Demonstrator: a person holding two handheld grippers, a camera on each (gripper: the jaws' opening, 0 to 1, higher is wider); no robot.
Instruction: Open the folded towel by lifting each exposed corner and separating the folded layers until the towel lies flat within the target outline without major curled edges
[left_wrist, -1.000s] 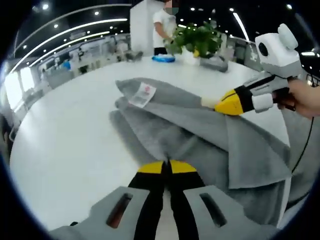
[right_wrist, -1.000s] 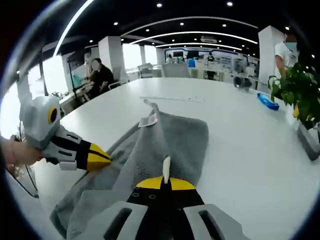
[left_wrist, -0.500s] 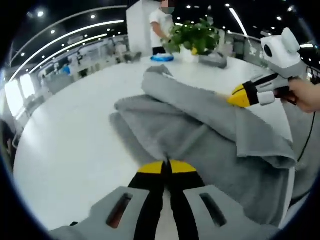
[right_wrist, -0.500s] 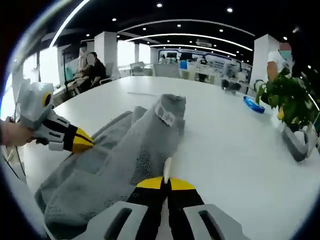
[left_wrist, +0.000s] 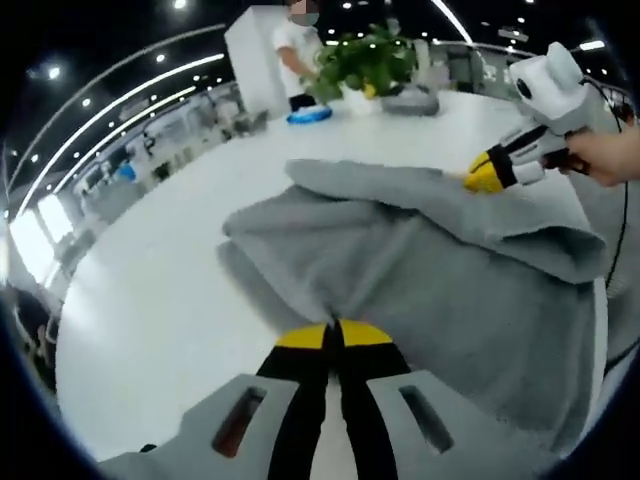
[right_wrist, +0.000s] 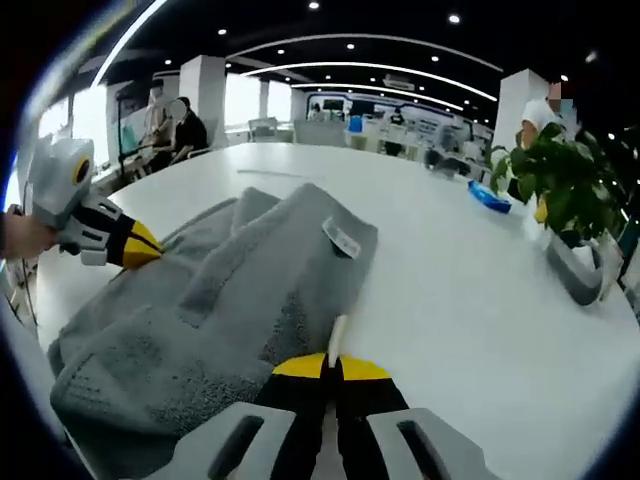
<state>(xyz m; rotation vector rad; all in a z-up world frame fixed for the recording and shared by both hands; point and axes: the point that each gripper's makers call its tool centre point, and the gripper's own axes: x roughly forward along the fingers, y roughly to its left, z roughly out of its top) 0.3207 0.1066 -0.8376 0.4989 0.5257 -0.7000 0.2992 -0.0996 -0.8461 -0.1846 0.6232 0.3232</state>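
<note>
Since the earlier frames the upper layer has been carried over: label corner, raised a moment ago, now lies down on the far side, and the grey towel (left_wrist: 400, 260) spreads wider on the white counter (left_wrist: 150, 300). Left gripper (left_wrist: 335, 335) fingers closed together, pinching the near towel edge. Right gripper (right_wrist: 335, 362) fingers closed too, a thin pale towel edge nipped between the tips. In the left gripper view the right gripper (left_wrist: 487, 175) sits at the far right of the towel; in the right gripper view the left gripper (right_wrist: 135, 245) is at the towel's left edge. White label (right_wrist: 343, 238) faces up. Potted plant (right_wrist: 560, 185) stands well apart. Judged partway: one fold opened, thick ridges and doubled layers remain; no target outline is discernible.
</note>
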